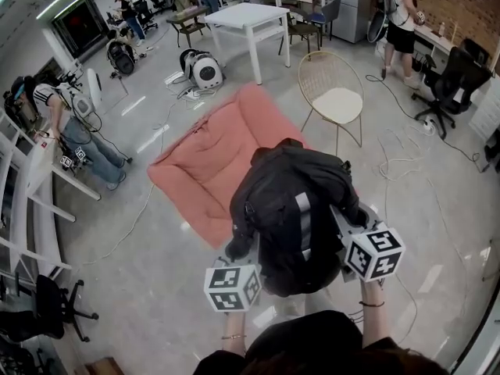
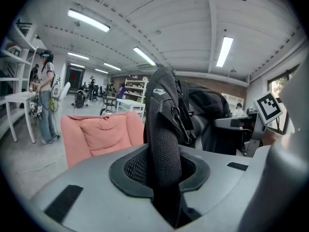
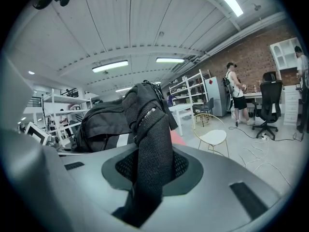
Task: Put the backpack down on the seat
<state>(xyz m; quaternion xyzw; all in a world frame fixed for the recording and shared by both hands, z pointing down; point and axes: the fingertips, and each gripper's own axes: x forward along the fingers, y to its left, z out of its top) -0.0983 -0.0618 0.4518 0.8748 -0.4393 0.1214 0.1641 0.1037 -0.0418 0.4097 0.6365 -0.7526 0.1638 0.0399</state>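
Glossy grey floor, pink armchair, white table beyond

the black backpack hides part of the pink seat.

Busy workshop on a glossy grey floor.
A white table stands far off, with a gold wire chair with a cream cushion nearer on the right and loose cables trailing beside it. A black office chair sits far right near a standing person. Another person bends by white shelving on the left.
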